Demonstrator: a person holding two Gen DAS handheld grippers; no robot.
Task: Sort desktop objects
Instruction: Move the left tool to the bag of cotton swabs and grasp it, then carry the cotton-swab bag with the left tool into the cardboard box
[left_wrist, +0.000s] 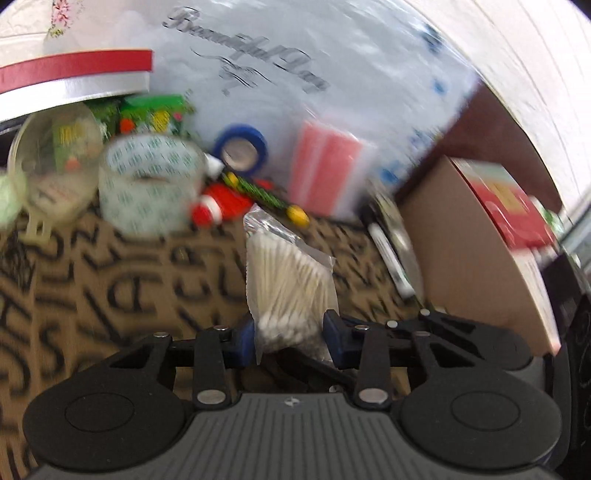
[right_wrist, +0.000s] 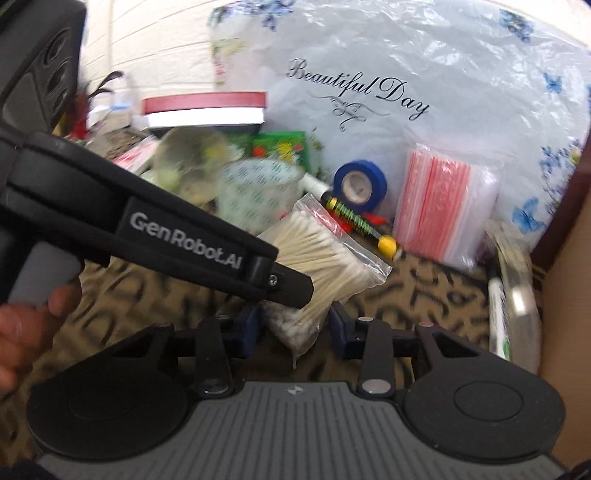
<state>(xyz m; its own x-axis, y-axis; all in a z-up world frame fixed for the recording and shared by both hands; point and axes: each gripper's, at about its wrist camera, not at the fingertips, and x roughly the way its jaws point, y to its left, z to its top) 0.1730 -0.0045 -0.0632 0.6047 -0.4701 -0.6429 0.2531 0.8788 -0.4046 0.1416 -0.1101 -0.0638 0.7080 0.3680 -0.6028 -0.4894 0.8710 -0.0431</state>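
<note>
A clear bag of cotton swabs (left_wrist: 288, 284) lies on the patterned cloth. My left gripper (left_wrist: 289, 338) has its blue pads on both sides of the bag's near end, touching it. In the right wrist view the same bag (right_wrist: 321, 251) lies between my right gripper's (right_wrist: 295, 328) pads, with small gaps on each side. The left gripper's black body (right_wrist: 166, 236) crosses above the bag from the left. Behind the bag lie a blue tape roll (right_wrist: 360, 182), a clear tape roll (left_wrist: 147, 181), a red glue bottle (left_wrist: 221, 206) and a pack of red-striped zip bags (right_wrist: 439, 206).
A white "Beautiful Day" plastic bag (right_wrist: 369, 92) fills the back. A red and white box (right_wrist: 207, 109) sits at the back left. A marker (right_wrist: 498, 314) lies at the right beside a brown cardboard box (left_wrist: 472, 251). A black speaker (right_wrist: 40, 55) stands at the far left.
</note>
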